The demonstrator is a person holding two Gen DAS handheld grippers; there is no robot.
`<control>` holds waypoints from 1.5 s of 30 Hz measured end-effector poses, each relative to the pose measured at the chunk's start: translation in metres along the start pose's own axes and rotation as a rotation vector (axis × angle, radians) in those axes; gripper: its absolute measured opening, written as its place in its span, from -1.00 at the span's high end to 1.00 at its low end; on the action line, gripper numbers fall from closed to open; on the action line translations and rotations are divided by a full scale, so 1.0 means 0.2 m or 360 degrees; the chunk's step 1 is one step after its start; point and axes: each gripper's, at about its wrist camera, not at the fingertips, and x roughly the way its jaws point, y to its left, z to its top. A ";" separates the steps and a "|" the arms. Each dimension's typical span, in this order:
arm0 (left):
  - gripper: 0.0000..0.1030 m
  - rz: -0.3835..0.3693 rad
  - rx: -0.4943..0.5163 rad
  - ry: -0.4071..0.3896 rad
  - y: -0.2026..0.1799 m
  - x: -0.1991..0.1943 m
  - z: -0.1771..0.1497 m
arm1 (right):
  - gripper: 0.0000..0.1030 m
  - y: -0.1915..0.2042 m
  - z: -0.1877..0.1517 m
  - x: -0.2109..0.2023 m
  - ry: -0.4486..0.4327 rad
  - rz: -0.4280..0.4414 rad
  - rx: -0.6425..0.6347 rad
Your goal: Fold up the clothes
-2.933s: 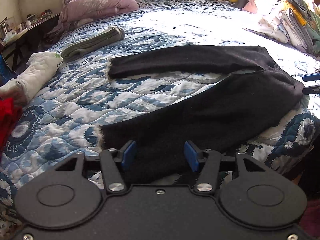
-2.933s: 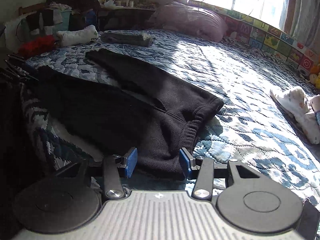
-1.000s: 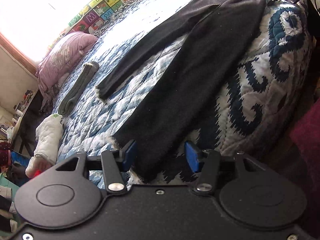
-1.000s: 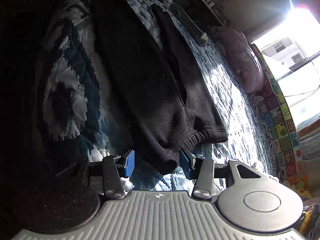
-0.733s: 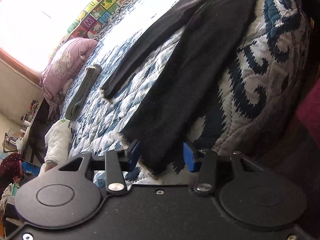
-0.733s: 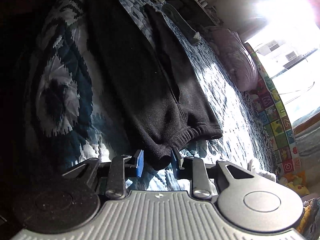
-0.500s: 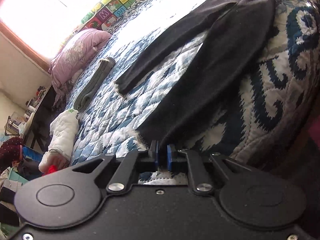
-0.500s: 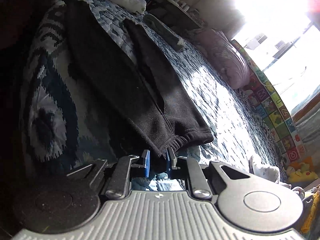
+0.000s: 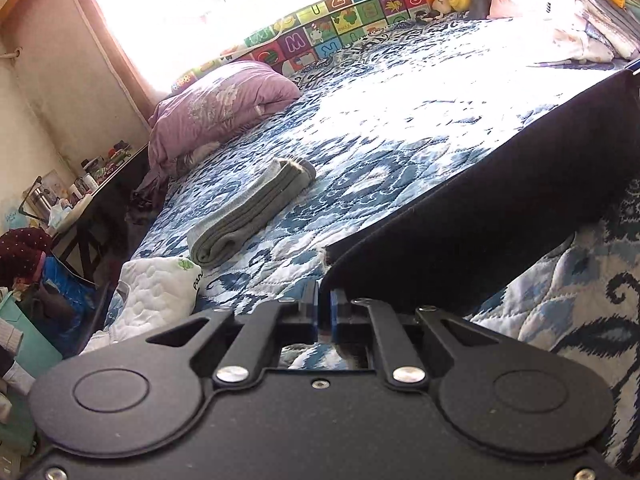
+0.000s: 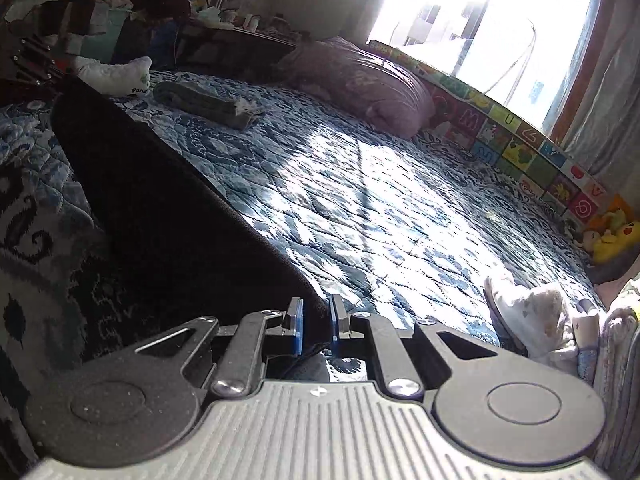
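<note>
Black trousers [image 9: 480,216] hang lifted above the blue patterned quilt [image 9: 400,120], stretched taut between my two grippers. My left gripper [image 9: 324,308] is shut on the frayed leg hem. From there the fabric rises toward the right edge of the left wrist view. In the right wrist view my right gripper [image 10: 316,324] is shut on the waistband end of the trousers [image 10: 160,208]. The dark cloth runs up and left to the left gripper [image 10: 34,66], seen small at the far edge. The trousers' underside and the second leg are hidden.
A folded grey garment [image 9: 248,212] and a white bundle [image 9: 156,292] lie on the bed's left part, near a purple pillow [image 9: 216,108]. A pile of clothes [image 9: 600,20] sits at the right. Plush toys [image 10: 612,236] and an alphabet mat [image 9: 340,36] line the window side.
Both grippers went from open to shut on the trousers' ends. They then raised the trousers off the quilt. Both views tilted back up to level.
</note>
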 end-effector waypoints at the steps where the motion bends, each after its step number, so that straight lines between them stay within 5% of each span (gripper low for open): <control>1: 0.91 0.0003 0.0006 0.0007 0.01 0.04 0.03 | 0.74 -0.02 0.00 0.03 0.0017 0.0000 0.0015; 19: 0.90 -0.0104 -0.0062 0.0252 0.07 0.54 0.23 | 0.74 -0.25 0.04 0.49 0.0295 0.0141 0.0423; 31: 0.88 -0.0221 -0.0172 0.0451 0.07 0.79 0.21 | 0.67 -0.26 -0.01 0.61 0.0379 0.0122 0.0596; 33: 0.66 -0.0212 -0.0287 0.0440 0.12 0.79 0.20 | 0.58 -0.27 -0.01 0.62 0.0387 0.0095 0.0608; 35: 0.38 -0.0155 -0.0470 0.0393 0.20 0.74 0.18 | 0.23 -0.27 0.00 0.60 0.0382 0.0011 0.0622; 40: 0.37 -0.0011 -0.0998 0.0258 0.41 0.52 0.05 | 0.12 -0.24 0.03 0.46 0.0228 -0.0170 0.0617; 42: 0.37 -0.0058 -0.1062 0.0196 0.41 0.46 0.04 | 0.13 -0.18 0.07 0.38 0.0135 -0.0259 0.0567; 45: 0.37 -0.0155 -0.1103 0.0206 0.33 0.45 0.03 | 0.13 -0.11 0.10 0.30 0.0034 -0.0160 0.0587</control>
